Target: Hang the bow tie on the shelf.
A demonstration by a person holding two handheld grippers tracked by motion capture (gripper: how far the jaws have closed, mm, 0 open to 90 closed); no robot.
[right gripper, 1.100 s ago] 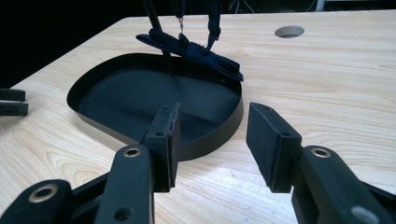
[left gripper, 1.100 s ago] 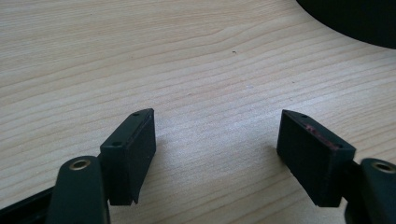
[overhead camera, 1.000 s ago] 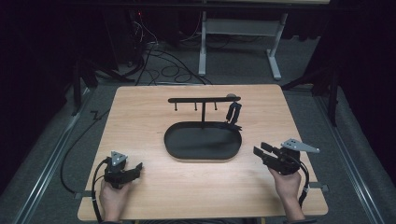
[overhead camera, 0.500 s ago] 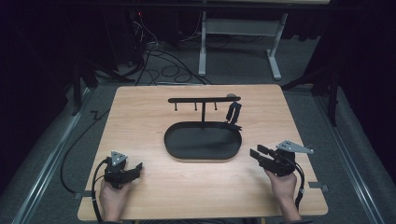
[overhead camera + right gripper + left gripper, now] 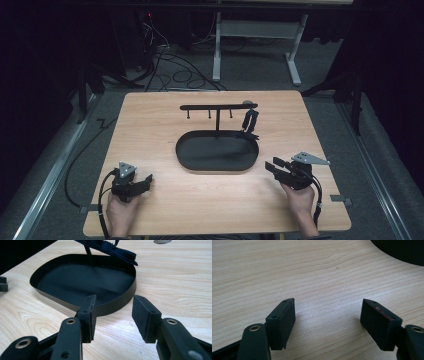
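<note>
Black oval tray [image 5: 200, 161] with its upright stand is seen at the centre of the wooden table [image 5: 150, 125] in the high view, a crossbar [image 5: 218, 106] with small pegs being carried above its far rim. A dark bundled strap [image 5: 249, 122] is hung from the right end of that bar, its lower end lying at the tray's far right edge. In the right gripper view the tray is seen in the upper middle of the frame, just beyond the jaws, and the strap [image 5: 112, 248] is shown at the top centre.

The right gripper [image 5: 276, 166] is held at the lower right of the high view, near the tray's right end but apart from it; its jaws are spread wide and nothing is held between them. The left gripper [image 5: 146, 180] is rested at the lower left, well apart from the tray; in the left gripper view its jaws are parted widely over bare wood, with nothing gripped, and the tray's rim [image 5: 402, 250] is caught at the upper right corner.
</note>
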